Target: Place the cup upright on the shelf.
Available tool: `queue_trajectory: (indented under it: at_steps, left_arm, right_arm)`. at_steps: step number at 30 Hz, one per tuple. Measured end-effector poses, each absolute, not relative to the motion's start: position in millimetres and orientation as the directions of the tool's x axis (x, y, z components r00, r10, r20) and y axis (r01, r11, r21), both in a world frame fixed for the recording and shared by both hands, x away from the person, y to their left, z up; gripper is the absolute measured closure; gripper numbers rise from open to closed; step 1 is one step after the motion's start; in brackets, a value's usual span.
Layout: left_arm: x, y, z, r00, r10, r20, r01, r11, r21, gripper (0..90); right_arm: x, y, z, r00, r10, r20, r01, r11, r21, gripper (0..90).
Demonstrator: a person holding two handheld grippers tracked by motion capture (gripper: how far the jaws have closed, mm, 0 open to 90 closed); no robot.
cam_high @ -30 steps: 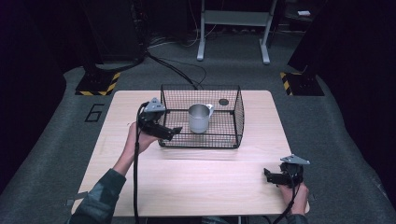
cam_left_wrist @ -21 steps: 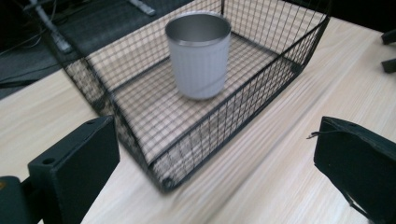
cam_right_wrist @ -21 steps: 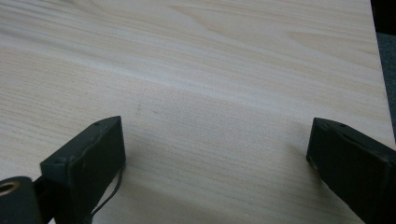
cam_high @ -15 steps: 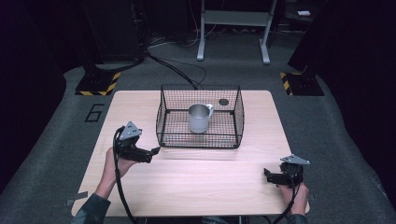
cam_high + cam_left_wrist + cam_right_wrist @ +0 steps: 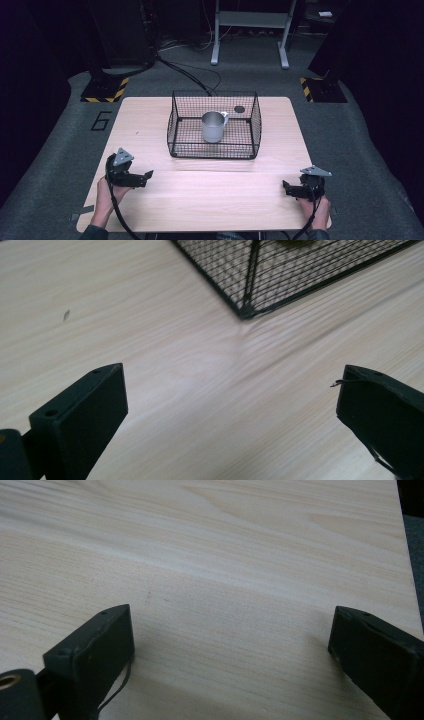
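A black wire basket point(image 5: 175, 122) stands at the middle back of the wooden table point(image 5: 200, 195). Inside it a metal cup point(image 5: 212, 126) stands upright, handle toward the back right. My left gripper point(image 5: 146, 176) rests low over the table's front left, open and empty, well short of the basket. In the left gripper view its jaws stand wide apart over bare wood, with a corner of the basket point(image 5: 247, 310) ahead. My right gripper point(image 5: 286, 187) sits at the front right, open, nothing between its jaws point(image 5: 230, 645).
A small dark round mark point(image 5: 239, 108) lies on the table behind the basket. Around the table is grey floor with cables, a metal stand point(image 5: 250, 30) at the back and yellow-black striped blocks point(image 5: 105, 89) at both sides. The table's right edge point(image 5: 407, 555) runs close by the right gripper.
My left gripper has drawn back from the basket's left wall toward the front left of the table and come down. The right gripper has stayed put.
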State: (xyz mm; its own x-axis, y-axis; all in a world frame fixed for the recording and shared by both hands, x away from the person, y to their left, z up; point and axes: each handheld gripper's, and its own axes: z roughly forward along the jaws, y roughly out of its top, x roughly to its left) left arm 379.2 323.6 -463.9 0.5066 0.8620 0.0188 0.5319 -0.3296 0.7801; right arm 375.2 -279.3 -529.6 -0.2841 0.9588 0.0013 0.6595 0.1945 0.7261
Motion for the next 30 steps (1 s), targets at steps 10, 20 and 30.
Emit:
queue_trajectory:
  at_steps: [10,20,30]
  left_arm:
    - [377,351,-506,0.401,0.916,0.014,0.617,-0.281,0.735,0.0]
    - [381,358,-527,0.366,0.930,0.043,0.637,-0.284,0.716,0.0]
    - [382,361,-533,0.349,0.937,0.003,0.638,-0.240,0.732,0.0]
  right_arm:
    - [375,-279,-530,-0.283,0.959,0.001,0.660,0.194,0.726,4.1]
    - [375,-279,-530,-0.283,0.959,0.003,0.661,0.193,0.725,4.1]
    - [375,-279,-530,-0.284,0.959,0.004,0.660,0.192,0.726,4.1]
